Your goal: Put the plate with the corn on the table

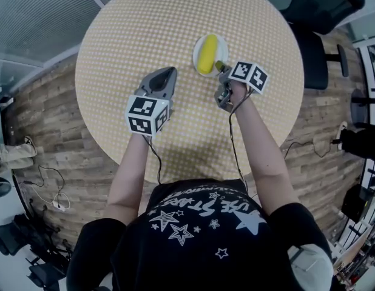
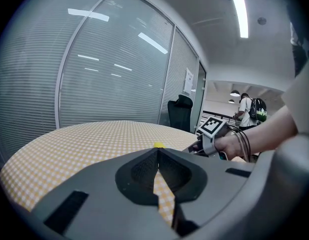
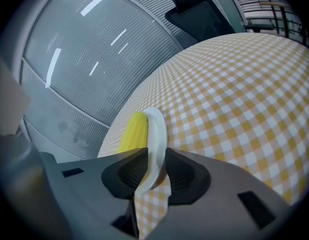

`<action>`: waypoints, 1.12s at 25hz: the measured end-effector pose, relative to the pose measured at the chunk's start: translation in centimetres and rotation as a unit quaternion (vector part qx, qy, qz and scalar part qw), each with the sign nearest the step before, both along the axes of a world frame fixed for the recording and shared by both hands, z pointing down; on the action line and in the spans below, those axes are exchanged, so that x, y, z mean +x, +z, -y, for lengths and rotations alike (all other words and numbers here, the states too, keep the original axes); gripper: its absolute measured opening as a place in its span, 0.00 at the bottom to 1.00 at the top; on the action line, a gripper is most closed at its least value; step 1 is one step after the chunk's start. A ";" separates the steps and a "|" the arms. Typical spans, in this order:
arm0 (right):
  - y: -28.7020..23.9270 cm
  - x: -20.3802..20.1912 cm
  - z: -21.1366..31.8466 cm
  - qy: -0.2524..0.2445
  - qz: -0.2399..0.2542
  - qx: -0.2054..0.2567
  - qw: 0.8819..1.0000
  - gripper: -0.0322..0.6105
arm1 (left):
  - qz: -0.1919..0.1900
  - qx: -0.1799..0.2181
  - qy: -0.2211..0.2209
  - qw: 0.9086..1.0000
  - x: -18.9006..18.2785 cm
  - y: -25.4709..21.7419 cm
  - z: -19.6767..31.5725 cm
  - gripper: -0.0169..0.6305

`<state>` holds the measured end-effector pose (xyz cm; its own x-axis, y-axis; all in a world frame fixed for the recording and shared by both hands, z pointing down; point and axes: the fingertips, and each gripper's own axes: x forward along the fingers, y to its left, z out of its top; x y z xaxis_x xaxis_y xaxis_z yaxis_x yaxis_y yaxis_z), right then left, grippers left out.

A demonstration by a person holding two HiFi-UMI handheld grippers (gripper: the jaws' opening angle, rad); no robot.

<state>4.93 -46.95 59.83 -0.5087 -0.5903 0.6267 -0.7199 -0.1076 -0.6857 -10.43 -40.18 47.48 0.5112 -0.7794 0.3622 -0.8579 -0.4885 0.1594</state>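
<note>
A small white plate [image 1: 219, 46] carrying a yellow corn cob [image 1: 207, 54] sits low over the round checked table [image 1: 145, 23], right of centre. I cannot tell whether it touches the cloth. My right gripper [image 1: 221, 68] is shut on the plate's near rim. In the right gripper view the rim of the plate [image 3: 157, 129] is pinched between the jaws of my right gripper [image 3: 155, 156], with the corn [image 3: 133, 130] just beyond. My left gripper [image 1: 165, 74] hovers over the table to the plate's left, shut and holding nothing. The left gripper [image 2: 157, 155] shows only cloth beyond its tips.
Black office chairs [image 1: 324, 8] stand off the table's far right edge. Cables [image 1: 48, 190] trail on the wooden floor at the left. A glass wall [image 2: 109, 69] runs behind the table, and a person with a backpack [image 2: 248, 109] stands far off.
</note>
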 end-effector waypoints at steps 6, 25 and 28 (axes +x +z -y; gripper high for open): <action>-0.8 1.4 -1.9 -0.004 -0.014 0.010 1.000 0.19 | -0.004 0.014 -0.007 1.000 -0.8 -1.6 -1.2 0.03; -13.2 -4.9 -11.7 -0.124 -0.004 0.209 0.970 0.16 | -0.011 0.064 0.020 0.998 -1.7 -6.5 -11.0 0.03; -13.8 -5.1 -13.7 -0.116 -0.003 0.217 0.969 0.16 | -0.012 0.067 0.027 0.997 -2.1 -6.9 -12.7 0.03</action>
